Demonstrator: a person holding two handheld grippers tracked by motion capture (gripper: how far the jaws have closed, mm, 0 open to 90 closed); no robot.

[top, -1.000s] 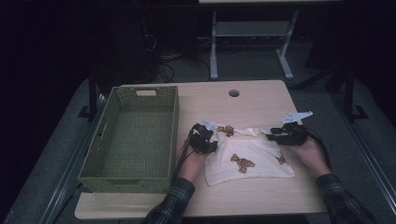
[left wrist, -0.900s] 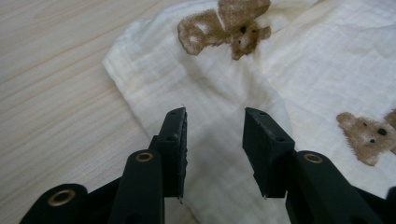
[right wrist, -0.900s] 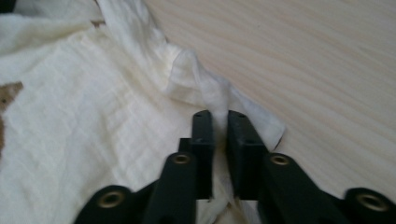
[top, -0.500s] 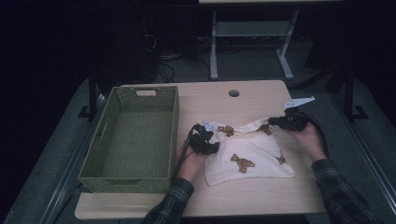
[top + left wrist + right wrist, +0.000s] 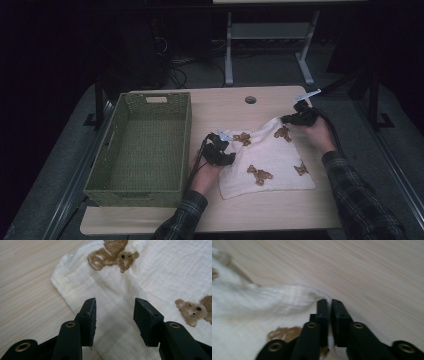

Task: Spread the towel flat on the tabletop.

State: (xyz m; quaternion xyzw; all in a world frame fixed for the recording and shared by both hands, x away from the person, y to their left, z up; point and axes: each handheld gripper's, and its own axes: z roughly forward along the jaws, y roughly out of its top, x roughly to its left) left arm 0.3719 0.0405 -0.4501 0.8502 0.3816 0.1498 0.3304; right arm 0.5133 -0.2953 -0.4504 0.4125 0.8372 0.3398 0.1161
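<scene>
High view: white cloth (image 5: 272,157) with brown bear prints lies on the table (image 5: 220,107), right of centre of the frame. Its near edge is flat; its upper right corner is drawn out toward the upper right, where the right gripper (image 5: 295,119) has it.

Right gripper view: jaws nearly together, a thin corner of cloth (image 5: 274,302) pinched between the pads at centre frame. The cloth stretches off to the left, blurred; one brown print at lower left beside the jaw. Bare wood grain across the upper and right parts. The jaws have just eased open a trifle, yet the cloth corner stays clamped between them.

Left gripper (image 5: 220,152), high view: centre of the frame, at the cloth's left edge, hand behind it.

Left gripper view: jaws about half open, well apart, both pads clear of the fabric. They sit above the cloth (image 5: 120,290) near its left border, with cloth showing in the gap but not pinched. A bear print at top centre, another at right edge. Table wood on the left side. Over the past second these jaws have been opening and hold nothing.

Green woven basket (image 5: 125,150) stands at left of the high view, just beside the left gripper, apart from the cloth.
</scene>
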